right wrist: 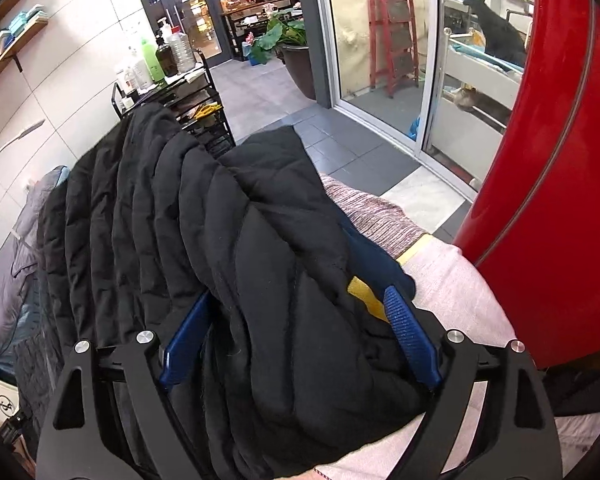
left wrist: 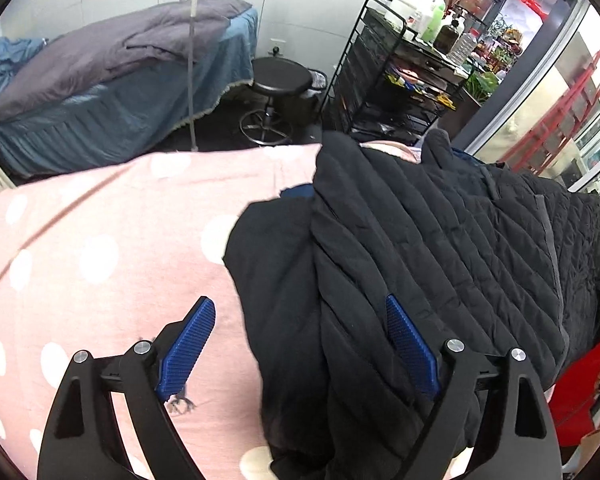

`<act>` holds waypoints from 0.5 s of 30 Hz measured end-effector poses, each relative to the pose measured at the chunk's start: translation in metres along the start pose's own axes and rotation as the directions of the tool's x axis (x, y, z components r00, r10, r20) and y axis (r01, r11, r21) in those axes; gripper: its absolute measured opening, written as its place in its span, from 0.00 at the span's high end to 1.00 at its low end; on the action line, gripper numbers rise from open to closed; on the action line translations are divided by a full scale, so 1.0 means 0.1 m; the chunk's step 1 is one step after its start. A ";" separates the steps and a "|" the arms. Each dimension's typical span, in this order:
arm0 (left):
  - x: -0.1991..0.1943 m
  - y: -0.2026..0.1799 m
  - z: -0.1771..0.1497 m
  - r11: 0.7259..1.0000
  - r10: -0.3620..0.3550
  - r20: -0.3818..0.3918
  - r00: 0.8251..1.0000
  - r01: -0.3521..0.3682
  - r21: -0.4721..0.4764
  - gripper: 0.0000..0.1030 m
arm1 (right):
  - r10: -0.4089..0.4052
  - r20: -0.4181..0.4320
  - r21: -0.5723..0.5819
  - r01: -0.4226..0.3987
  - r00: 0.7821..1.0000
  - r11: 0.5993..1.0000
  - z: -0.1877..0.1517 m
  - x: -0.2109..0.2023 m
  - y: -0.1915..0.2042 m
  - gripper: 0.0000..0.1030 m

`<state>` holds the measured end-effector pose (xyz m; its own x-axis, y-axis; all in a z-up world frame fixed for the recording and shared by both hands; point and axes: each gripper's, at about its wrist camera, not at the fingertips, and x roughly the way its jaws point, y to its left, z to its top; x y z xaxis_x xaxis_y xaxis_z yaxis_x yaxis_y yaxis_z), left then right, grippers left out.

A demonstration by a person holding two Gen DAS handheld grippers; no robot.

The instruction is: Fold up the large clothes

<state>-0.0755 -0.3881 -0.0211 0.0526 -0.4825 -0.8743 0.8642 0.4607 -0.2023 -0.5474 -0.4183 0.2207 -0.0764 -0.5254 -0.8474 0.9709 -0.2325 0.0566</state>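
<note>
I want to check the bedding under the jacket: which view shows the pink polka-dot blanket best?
The left wrist view: the pink polka-dot blanket fills its left half, dots clear. The right wrist view shows only a plain pinkish strip beside the black quilted jacket.

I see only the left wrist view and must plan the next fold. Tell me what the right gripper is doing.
Observer: The right gripper is open, with a bunched fold of the black jacket lying between its fingers.
Operator: Report what shows at that edge.
Observer: A yellow patch peeks out from under the jacket, beside the finger on the picture's right.
Operator: Say what lies beyond the jacket there.
Observer: A striped pinkish fabric spreads out past the jacket's far edge.
</note>
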 end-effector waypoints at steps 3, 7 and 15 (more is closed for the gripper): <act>-0.12 -0.01 0.01 1.000 0.025 0.037 0.999 -0.025 0.008 0.18 | -0.036 0.053 -0.019 0.037 0.998 0.999 0.00 -0.17 0.05 0.17; -0.35 -0.09 -0.03 1.000 0.003 0.095 0.995 -0.004 0.008 0.17 | -0.054 0.141 -0.075 0.065 0.988 0.995 -0.03 -0.47 0.21 0.17; -0.45 -0.55 -0.30 0.989 -0.118 0.088 0.989 0.109 0.102 0.10 | 0.080 0.107 -0.293 -0.046 0.991 0.955 -0.31 -0.70 0.79 0.17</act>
<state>-0.1407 -0.3690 0.0161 -0.0059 -0.5971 -0.8021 0.9112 0.3273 -0.2504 -0.4584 -0.3747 0.2681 -0.0222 -0.6268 -0.7789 0.9972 0.0420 -0.0623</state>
